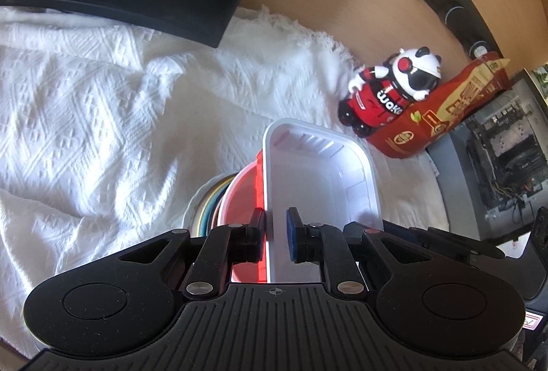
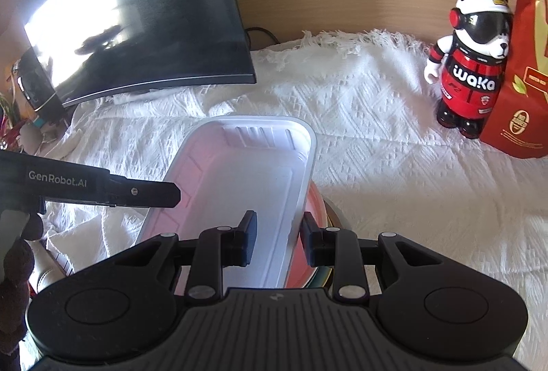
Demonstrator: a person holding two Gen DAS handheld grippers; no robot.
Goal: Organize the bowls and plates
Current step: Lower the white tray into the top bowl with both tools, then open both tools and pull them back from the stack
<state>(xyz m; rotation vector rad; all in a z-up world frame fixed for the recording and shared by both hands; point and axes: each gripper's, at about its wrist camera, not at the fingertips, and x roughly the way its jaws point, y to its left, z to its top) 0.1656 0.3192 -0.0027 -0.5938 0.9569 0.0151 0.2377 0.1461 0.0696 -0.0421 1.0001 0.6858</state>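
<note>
**Tray held over the stack by both grippers, not yet let go**

You had most of the sorting done, as far as the pictures showed. The plates and bowls (image 1: 209, 206) already sat nested in one pile on the white cloth (image 1: 85, 103) that covered the table, with a red bowl (image 1: 241, 193) on top of them. No loose dish lay anywhere else on the cloth in either view. What remained, by my reading, was to settle the white tray (image 1: 322, 172) onto that pile and release it; whether its bottom already rested on the red bowl could not be told from these views.

Your left gripper (image 1: 275, 234) was closed narrow on the tray's left long rim, at the near end, with one pad inside the wall and the other outside against the red bowl's side. Your right gripper (image 2: 279, 235) was closed the same way on the right long rim (image 2: 301, 199), also near you. So the tray ran away from both grippers toward the far side, tilted a little, with its far short end pointing at the dark monitor (image 2: 137, 21). The red bowl (image 2: 315, 217) showed just past the tray's right edge.

The panda figure (image 2: 472, 62) and the red pouch (image 2: 527, 62) stood far right, well apart from the pile.
</note>
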